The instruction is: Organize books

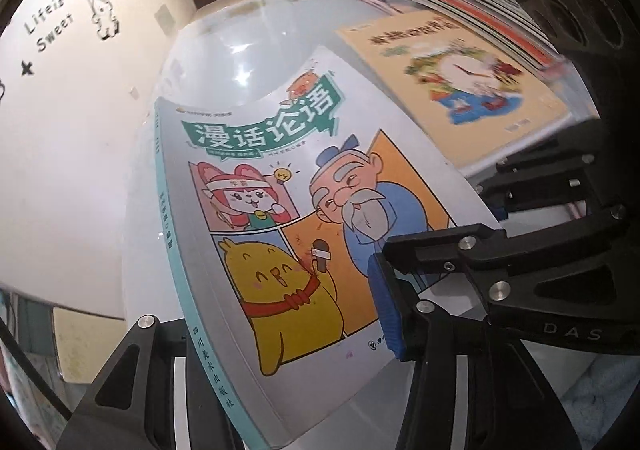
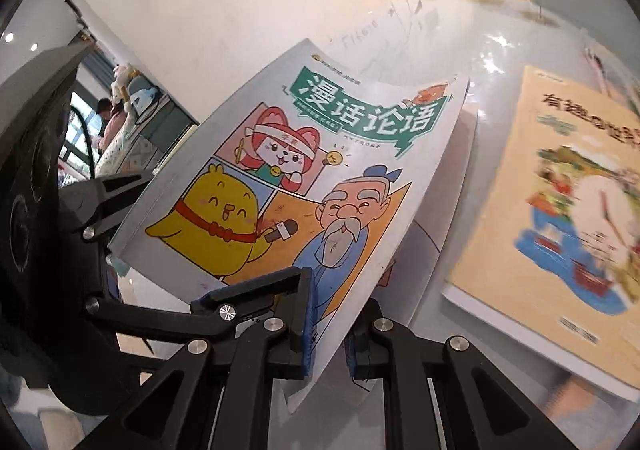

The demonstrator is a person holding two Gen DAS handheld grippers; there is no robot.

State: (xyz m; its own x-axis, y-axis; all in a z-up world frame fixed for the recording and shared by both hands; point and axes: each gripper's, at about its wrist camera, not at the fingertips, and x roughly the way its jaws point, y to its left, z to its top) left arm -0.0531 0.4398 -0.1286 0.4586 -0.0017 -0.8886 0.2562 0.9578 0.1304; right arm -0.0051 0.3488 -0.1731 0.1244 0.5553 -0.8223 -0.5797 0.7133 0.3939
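Well, the glossy grey comic-cover paperback with a teal spine [image 1: 256, 209] is up off the shiny white table [image 1: 240, 45], carried between both tools. The right gripper [image 2: 329, 334] pinches the book's near corner, its blue pads [image 2: 308, 326] squeezed onto the cover so the cover bows. The left gripper [image 1: 280, 334] straddles the spine end, one blue pad lying on the cover (whether it truly presses, I cannot tell). To the right lies a cream picture book [image 2: 560, 209], flat on the table.
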